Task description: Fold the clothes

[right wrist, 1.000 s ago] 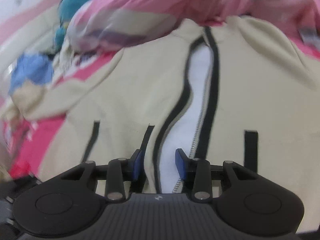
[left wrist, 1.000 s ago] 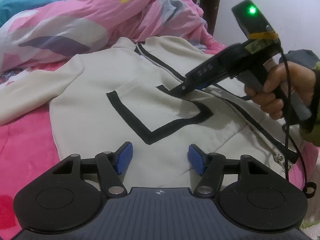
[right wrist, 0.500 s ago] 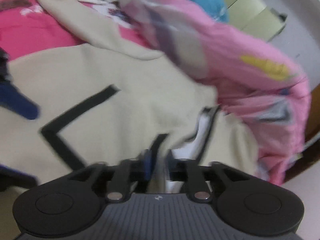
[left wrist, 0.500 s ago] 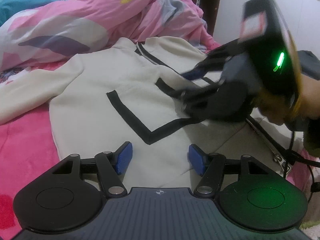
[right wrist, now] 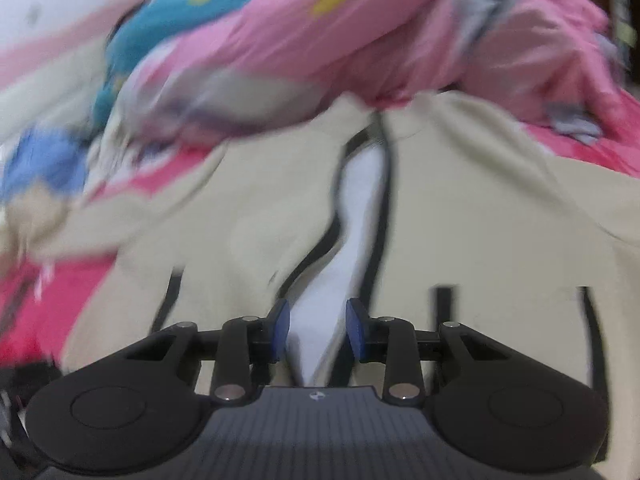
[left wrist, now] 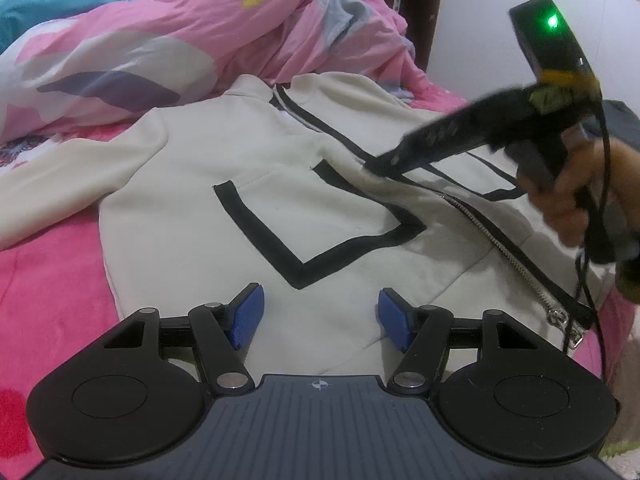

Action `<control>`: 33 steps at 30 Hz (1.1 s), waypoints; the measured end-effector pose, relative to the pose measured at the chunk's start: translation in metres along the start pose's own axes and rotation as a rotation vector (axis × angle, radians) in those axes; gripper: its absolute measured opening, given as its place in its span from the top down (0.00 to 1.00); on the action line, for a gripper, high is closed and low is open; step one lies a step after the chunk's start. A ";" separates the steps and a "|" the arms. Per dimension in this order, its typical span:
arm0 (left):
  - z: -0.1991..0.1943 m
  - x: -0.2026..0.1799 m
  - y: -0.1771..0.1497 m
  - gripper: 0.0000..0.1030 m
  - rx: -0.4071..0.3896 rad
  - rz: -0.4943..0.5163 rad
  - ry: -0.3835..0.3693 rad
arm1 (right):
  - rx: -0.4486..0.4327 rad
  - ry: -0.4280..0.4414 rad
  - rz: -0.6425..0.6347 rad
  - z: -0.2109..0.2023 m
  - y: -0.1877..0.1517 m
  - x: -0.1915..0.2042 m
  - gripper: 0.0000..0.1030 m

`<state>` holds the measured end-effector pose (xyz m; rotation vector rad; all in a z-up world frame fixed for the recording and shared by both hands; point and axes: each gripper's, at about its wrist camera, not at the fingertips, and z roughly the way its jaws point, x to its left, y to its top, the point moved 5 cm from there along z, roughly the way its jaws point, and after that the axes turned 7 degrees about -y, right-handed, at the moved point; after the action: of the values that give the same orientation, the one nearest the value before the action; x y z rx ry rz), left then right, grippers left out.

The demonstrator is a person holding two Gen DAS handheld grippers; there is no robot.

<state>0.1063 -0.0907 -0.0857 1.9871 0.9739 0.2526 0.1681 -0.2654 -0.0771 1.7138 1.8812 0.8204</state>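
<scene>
A cream zip-up jacket (left wrist: 200,200) with black trim lies face up on the bed, its front partly unzipped. My left gripper (left wrist: 320,316) hovers open over the jacket's lower hem with nothing between its blue pads. My right gripper (left wrist: 380,164), held by a hand (left wrist: 568,200), has its tip down at the black-edged front opening. In the blurred right wrist view, the right gripper (right wrist: 316,324) stands narrowly open over the white lining (right wrist: 360,216) between the two black edges. The pads do not visibly press on the jacket (right wrist: 240,220).
A bunched pink patterned quilt (left wrist: 160,40) lies just beyond the jacket's collar. Pink bedsheet (left wrist: 48,280) shows at the left under a sleeve. The metal zipper (left wrist: 500,248) runs down to the right hem. A black cable hangs from the right gripper's handle.
The right gripper swung across toward the left view and came back to the jacket's front opening, its jaws a little narrower. The left gripper and the jacket kept still.
</scene>
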 end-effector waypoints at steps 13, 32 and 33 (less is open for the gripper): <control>0.001 -0.001 -0.001 0.37 0.003 0.007 0.008 | 0.055 0.061 -0.024 0.020 -0.008 0.019 0.66; 0.000 -0.001 0.000 0.37 0.003 0.009 0.007 | 0.006 0.021 0.028 0.007 -0.010 -0.002 0.63; 0.000 -0.002 0.000 0.37 0.004 0.009 0.008 | -0.001 0.007 -0.005 0.007 -0.010 0.003 0.63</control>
<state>0.1055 -0.0919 -0.0854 1.9964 0.9712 0.2644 0.1656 -0.2619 -0.0892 1.7073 1.8884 0.8258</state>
